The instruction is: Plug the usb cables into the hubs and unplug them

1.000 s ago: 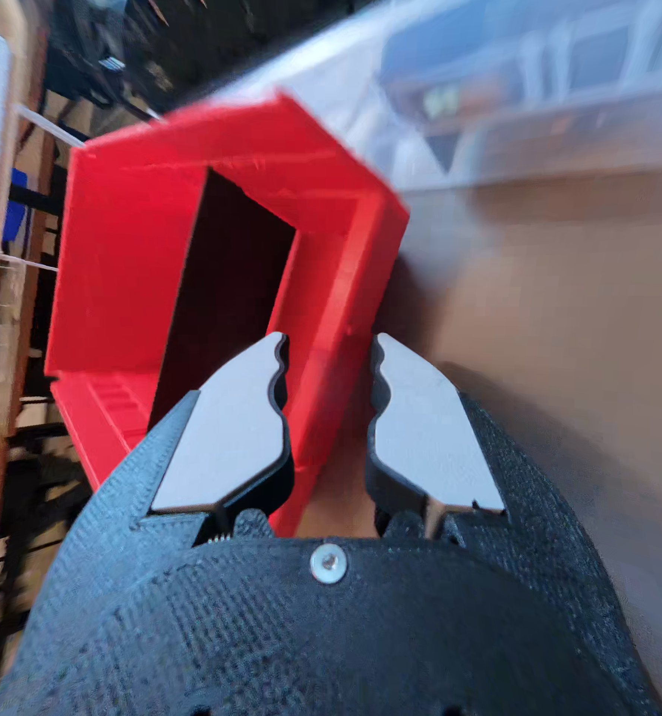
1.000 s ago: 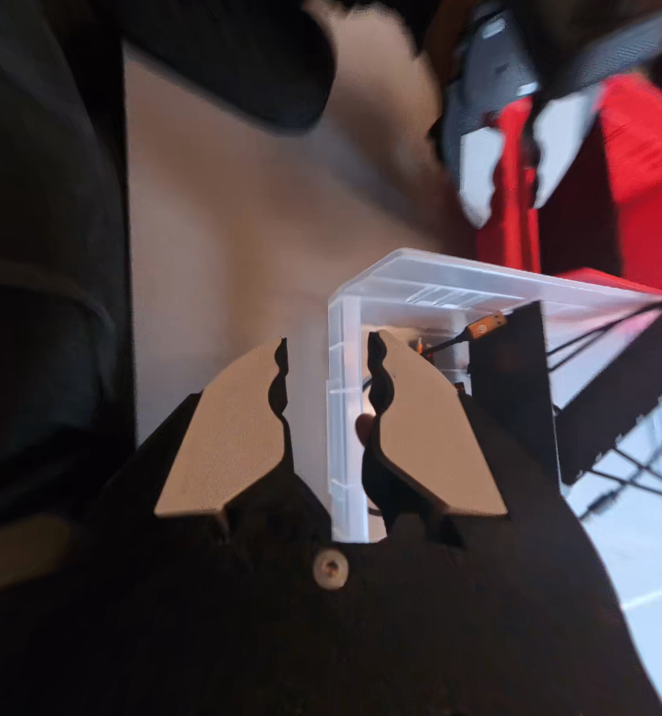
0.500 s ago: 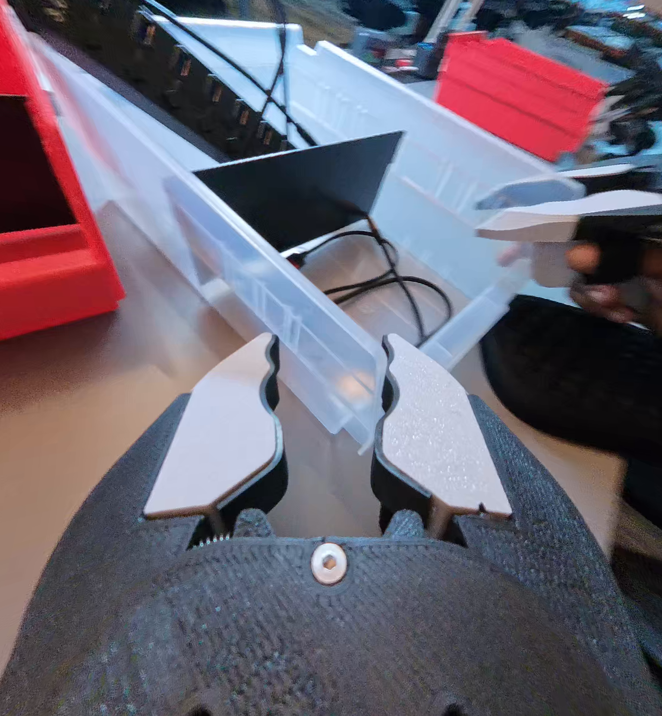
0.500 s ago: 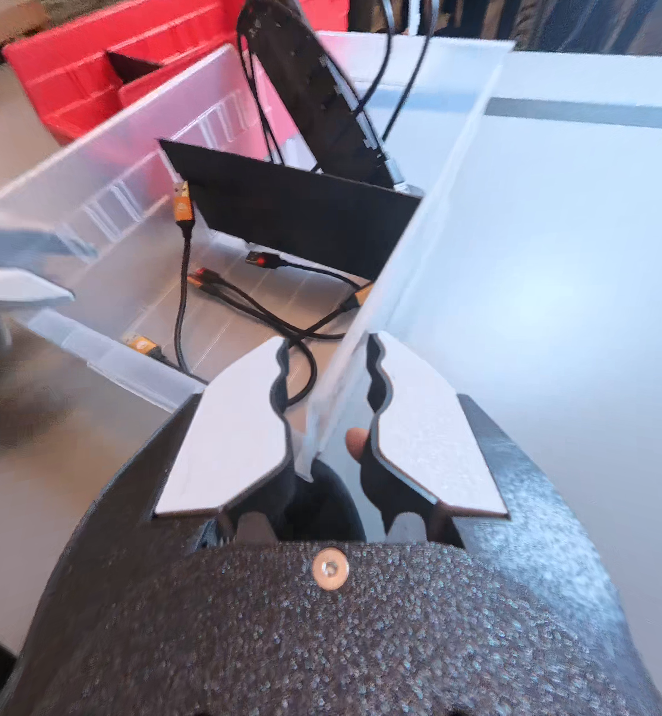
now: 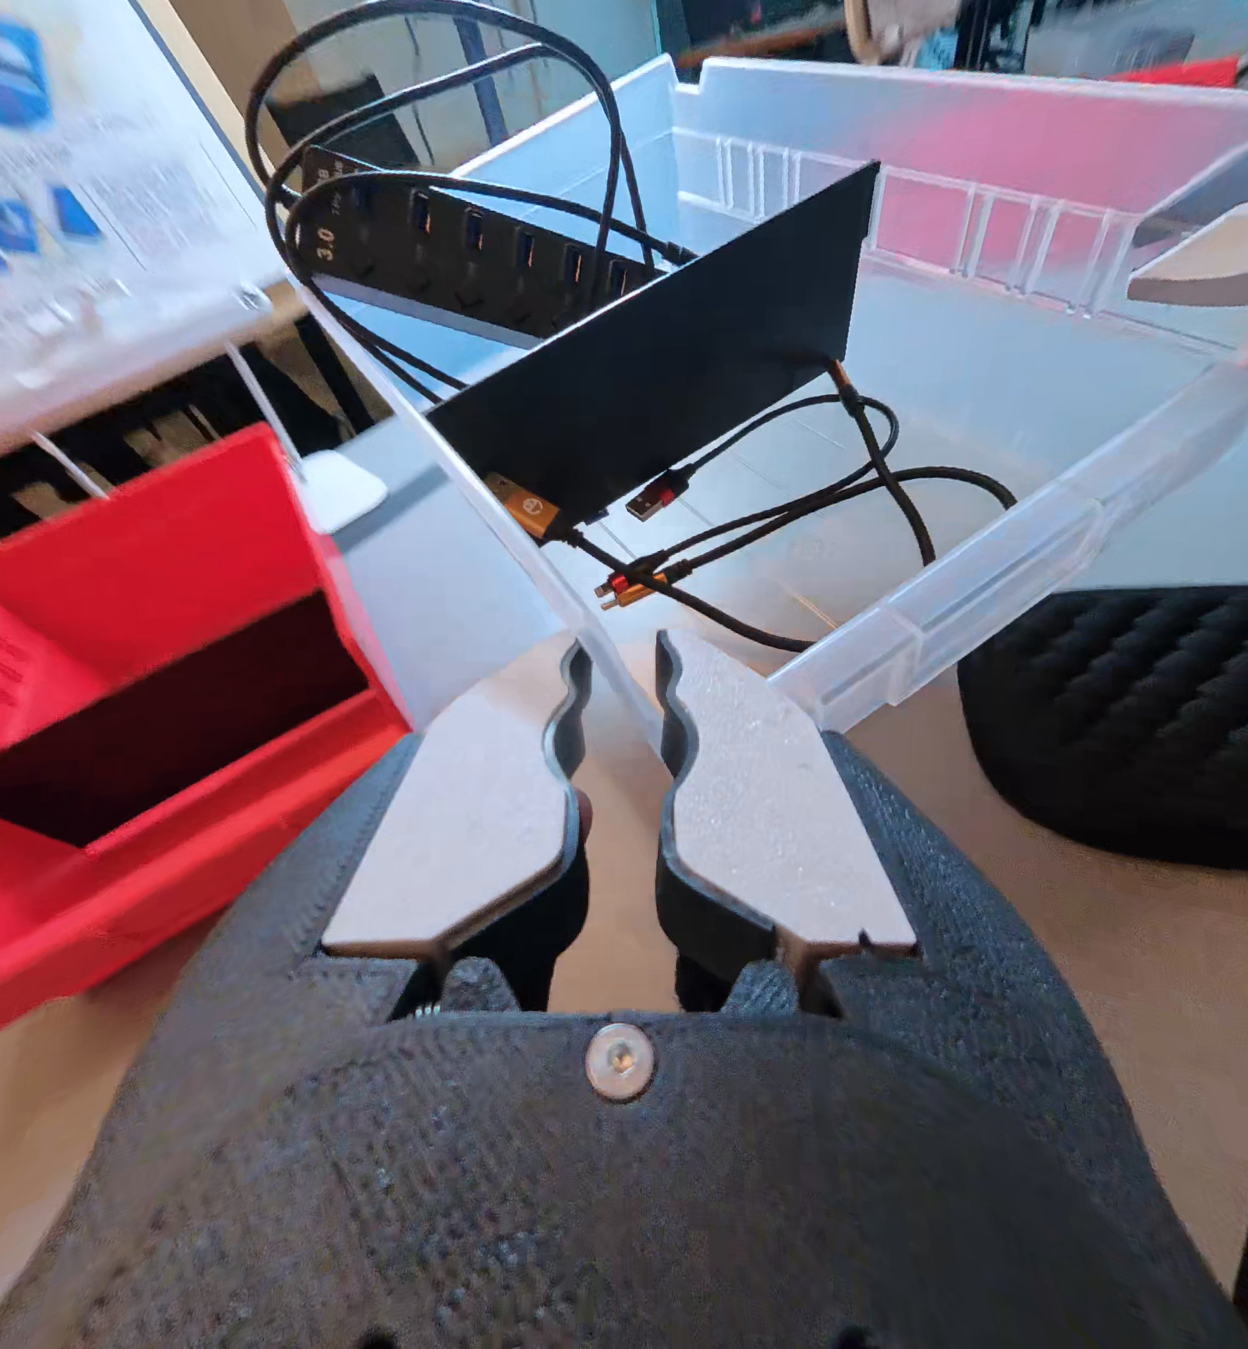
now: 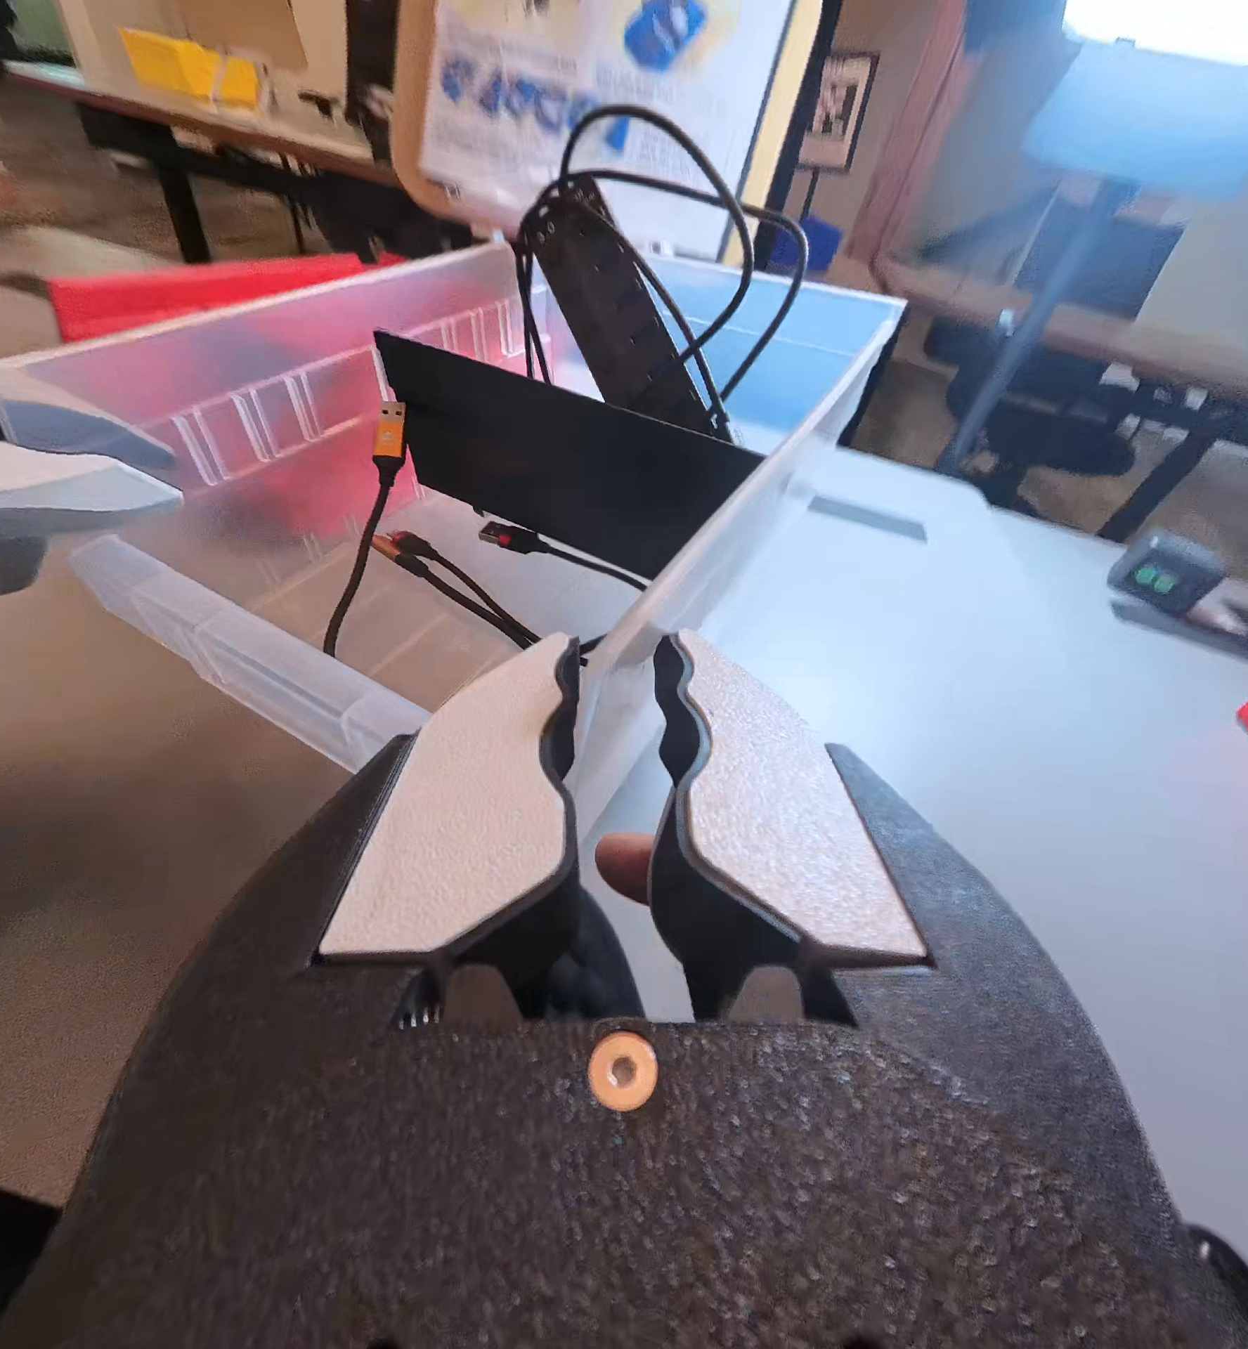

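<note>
A clear plastic bin (image 5: 971, 598) holds a black multi-port USB hub (image 5: 475, 248) leaning behind a black divider (image 5: 665, 379). Loose black cables lie in front, with an orange plug (image 5: 530, 507), a red plug (image 5: 654, 500) and small connectors (image 5: 628, 584). My left gripper (image 5: 621, 650) is shut on the bin's left wall. My right gripper (image 6: 615, 646) is shut on the right wall of the bin (image 6: 241, 642). The right wrist view also shows the hub (image 6: 628, 343), the orange plug (image 6: 390, 438) and the red plug (image 6: 500, 536).
A red bin (image 5: 132, 657) lies on its side left of the clear bin. A black quilted pad (image 5: 1154, 715) sits to the right. A small device with green lights (image 6: 1165, 577) sits on the grey table far right. Desks and a poster stand behind. About 20 cm separates my left fingertips from my right.
My left gripper left the red bin, reached the clear bin's left wall and narrowed onto it. My right gripper stays on the right wall. Both views swung as the bin moved.
</note>
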Demonstrator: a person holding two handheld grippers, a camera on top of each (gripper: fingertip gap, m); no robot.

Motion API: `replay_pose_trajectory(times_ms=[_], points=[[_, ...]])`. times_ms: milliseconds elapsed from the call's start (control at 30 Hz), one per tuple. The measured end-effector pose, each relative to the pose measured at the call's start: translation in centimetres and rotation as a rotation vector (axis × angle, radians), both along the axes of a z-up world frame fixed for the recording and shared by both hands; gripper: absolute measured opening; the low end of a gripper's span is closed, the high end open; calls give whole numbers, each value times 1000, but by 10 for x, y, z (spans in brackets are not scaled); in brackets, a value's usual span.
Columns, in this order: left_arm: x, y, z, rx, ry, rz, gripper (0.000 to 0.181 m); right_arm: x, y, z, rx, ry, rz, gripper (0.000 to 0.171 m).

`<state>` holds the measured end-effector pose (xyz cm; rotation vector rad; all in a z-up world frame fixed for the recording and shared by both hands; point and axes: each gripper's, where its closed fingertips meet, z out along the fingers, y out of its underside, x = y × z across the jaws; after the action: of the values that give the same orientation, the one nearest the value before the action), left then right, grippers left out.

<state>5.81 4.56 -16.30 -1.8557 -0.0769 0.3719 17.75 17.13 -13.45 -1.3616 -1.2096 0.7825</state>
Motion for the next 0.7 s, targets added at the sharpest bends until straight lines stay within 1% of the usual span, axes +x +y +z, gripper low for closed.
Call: replay_pose_trajectory(times_ms=[100, 167, 267, 333, 433, 533, 600, 700], points=[[-8, -30, 49, 84, 58, 55, 16, -9, -28, 47, 40, 96, 66, 20], [-22, -61, 79, 129, 110, 126, 14, -27, -53, 71, 54, 155, 132, 21], [-53, -124, 113, 179, 155, 270, 12, -68, -106, 97, 56, 211, 269, 22], [-77, -172, 124, 196, 162, 373, 10, -103, -146, 106, 42, 228, 367, 23], [-112, -243, 125, 191, 167, 527, 10, -159, -204, 105, 31, 205, 494, 23], [-144, -303, 107, 165, 148, 648, 9, -211, -256, 83, 9, 147, 604, 24], [-164, -333, 90, 150, 128, 703, 8, -240, -284, 59, -16, 102, 661, 24], [-194, -362, 56, 127, 82, 761, 7, -276, -312, 16, -52, 36, 715, 25]])
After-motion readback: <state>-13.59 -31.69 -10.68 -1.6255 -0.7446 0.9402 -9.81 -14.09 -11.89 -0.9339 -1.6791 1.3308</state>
